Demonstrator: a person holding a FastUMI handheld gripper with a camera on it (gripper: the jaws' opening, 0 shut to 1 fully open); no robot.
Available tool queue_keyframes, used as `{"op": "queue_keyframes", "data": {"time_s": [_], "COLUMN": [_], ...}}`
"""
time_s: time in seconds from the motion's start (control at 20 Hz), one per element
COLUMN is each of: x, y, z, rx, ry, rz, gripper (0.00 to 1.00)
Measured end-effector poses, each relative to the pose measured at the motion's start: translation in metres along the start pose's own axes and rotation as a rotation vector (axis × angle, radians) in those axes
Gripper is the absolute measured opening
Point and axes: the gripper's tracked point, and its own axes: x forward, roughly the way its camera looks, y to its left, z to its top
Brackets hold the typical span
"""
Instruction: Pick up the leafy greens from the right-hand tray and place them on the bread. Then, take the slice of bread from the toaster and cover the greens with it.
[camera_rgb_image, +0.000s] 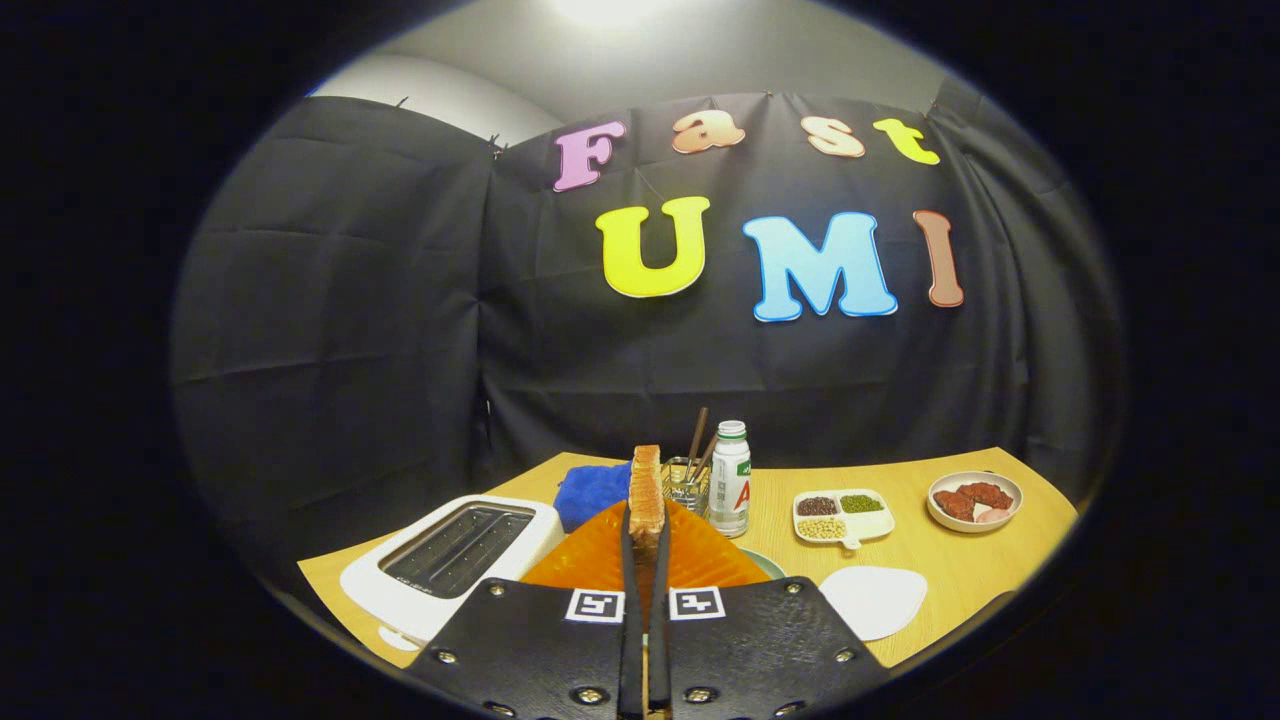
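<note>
Toasted brown, the slice of bread stands on edge between the fingers of the tool, which are closed on it, held above the desk. So the covering step is in hand, I'd judge. The toaster sits left of the fingers, slots bare. An orange cover hides what lies beneath; greens can't be made out. Next: lower it flat, clear of the bottle just ahead.

Square coded marker pair on gripper body; fingers pinch bread slice; bottle label unreadable.
</note>
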Motion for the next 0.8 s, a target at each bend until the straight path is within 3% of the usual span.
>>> {"op": "queue_keyframes", "data": {"time_s": [0.3,0.8], "x": [0.022,0.056], "y": [-0.007,-0.025], "z": [-0.025,-0.053], "rx": [0.027,0.076], "ry": [0.04,-0.006], "rz": [-0.013,-0.059], "gripper": [0.02,0.03]}}
